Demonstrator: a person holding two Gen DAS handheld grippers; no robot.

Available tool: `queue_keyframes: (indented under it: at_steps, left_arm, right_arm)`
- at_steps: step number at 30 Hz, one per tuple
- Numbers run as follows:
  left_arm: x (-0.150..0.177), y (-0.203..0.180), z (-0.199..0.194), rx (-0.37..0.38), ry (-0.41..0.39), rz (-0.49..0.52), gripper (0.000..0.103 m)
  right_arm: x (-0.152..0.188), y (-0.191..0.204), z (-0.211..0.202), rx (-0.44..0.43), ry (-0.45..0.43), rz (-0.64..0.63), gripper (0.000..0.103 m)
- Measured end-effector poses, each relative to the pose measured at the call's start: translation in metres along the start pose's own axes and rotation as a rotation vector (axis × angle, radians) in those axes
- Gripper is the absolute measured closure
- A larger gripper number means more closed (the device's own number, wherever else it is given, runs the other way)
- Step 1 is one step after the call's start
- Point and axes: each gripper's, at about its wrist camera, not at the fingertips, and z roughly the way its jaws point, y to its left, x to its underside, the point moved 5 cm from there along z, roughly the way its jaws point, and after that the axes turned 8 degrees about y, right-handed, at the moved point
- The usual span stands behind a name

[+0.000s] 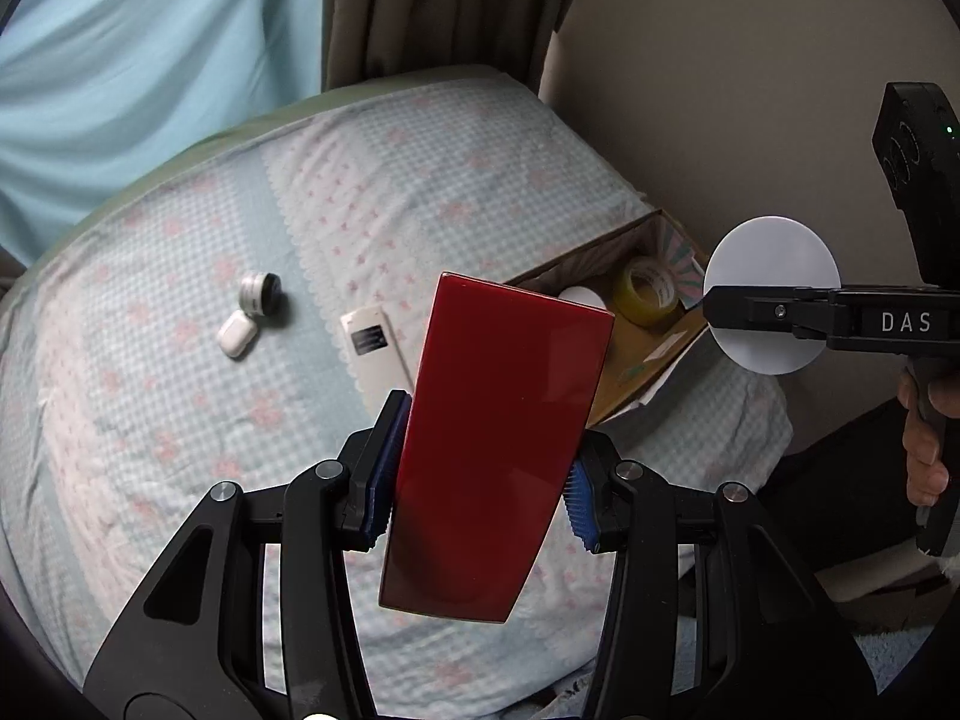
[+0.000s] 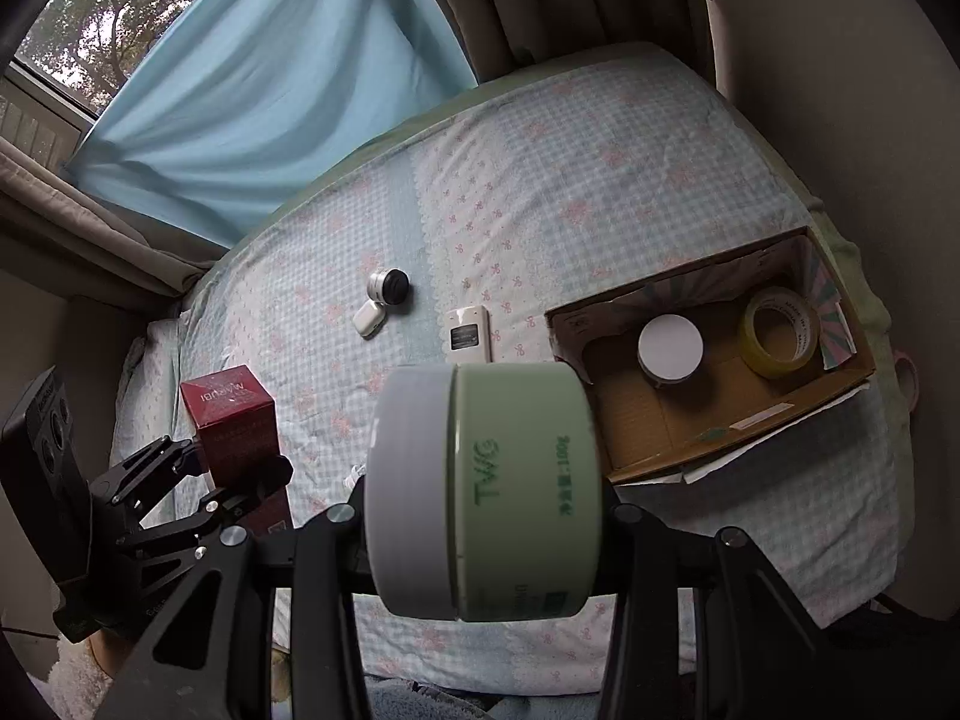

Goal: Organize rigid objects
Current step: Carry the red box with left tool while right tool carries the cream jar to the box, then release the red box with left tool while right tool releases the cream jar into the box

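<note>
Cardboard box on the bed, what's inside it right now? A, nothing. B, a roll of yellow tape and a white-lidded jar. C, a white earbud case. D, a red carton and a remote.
B: the right wrist view shows the roll of yellow tape and white-lidded jar inside the open brown cardboard box.

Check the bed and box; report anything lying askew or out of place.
Nothing is spilled or damaged. Three loose items remain on the bed outside the cardboard box: a white remote, an earbud case and a small tin tipped on its side.

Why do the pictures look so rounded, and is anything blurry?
Both views bulge, with dark corners: fisheye lenses. In the left wrist view the red box in the left claw is glossy. In the right wrist view the green jar in the right claw looms, its lettering soft.
</note>
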Motion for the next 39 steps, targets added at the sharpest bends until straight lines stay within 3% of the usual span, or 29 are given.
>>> queue_keyframes:
  at_steps: [11, 15, 18, 22, 32, 37, 38, 39]
  left_arm:
    - [-0.048, -0.114, 0.083, 0.048, 0.069, -0.064, 0.065]
    - [-0.055, -0.137, 0.141, 0.099, 0.118, -0.095, 0.065]
    - [-0.056, -0.14, 0.189, 0.092, 0.186, -0.134, 0.065]
    - [-0.055, -0.143, 0.218, 0.078, 0.217, -0.148, 0.065]
    - [-0.06, -0.131, 0.242, 0.033, 0.29, -0.167, 0.065]
    - [-0.061, -0.131, 0.252, -0.051, 0.338, -0.136, 0.063]
    - [-0.063, -0.131, 0.251, -0.059, 0.33, -0.125, 0.045]
    - [-0.063, -0.131, 0.25, -0.065, 0.32, -0.116, 0.0]
  right_arm:
    - [-0.028, -0.142, -0.011, 0.085, 0.075, -0.041, 0.064]
    - [-0.035, -0.185, 0.013, 0.079, 0.115, -0.025, 0.063]
    - [-0.038, -0.208, 0.041, 0.07, 0.146, -0.007, 0.063]
    - [-0.041, -0.223, 0.069, 0.053, 0.168, -0.013, 0.064]
    - [-0.043, -0.229, 0.122, -0.006, 0.25, -0.038, 0.064]
    - [-0.044, -0.227, 0.143, -0.031, 0.286, -0.033, 0.063]
    - [-0.045, -0.226, 0.145, -0.02, 0.283, -0.043, 0.057]
    - [-0.047, -0.226, 0.144, -0.009, 0.274, -0.049, 0.03]
